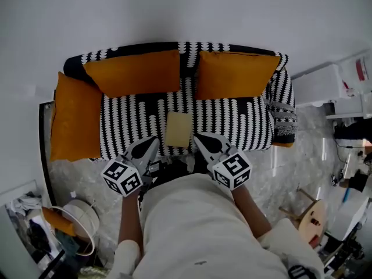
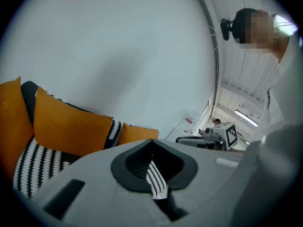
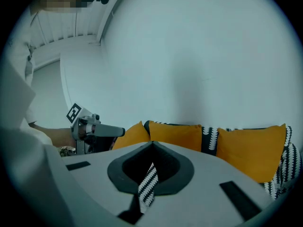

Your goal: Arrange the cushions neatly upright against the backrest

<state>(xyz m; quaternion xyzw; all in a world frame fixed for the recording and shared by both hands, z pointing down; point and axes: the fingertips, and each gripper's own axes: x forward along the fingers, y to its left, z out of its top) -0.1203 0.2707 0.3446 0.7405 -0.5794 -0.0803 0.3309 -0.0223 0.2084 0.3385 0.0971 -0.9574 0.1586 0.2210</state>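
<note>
Two outstretched forearms [image 1: 131, 222]: left hand-held gripper [image 1: 152, 142], right hand-held gripper [image 1: 200, 138] (jaws together).

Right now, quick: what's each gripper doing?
Left gripper: closed, nothing held.
Right gripper: closed, nothing held.

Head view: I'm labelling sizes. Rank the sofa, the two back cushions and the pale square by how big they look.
1. Sofa
2. Left back cushion and right back cushion: too alike to rank
3. Pale square
</note>
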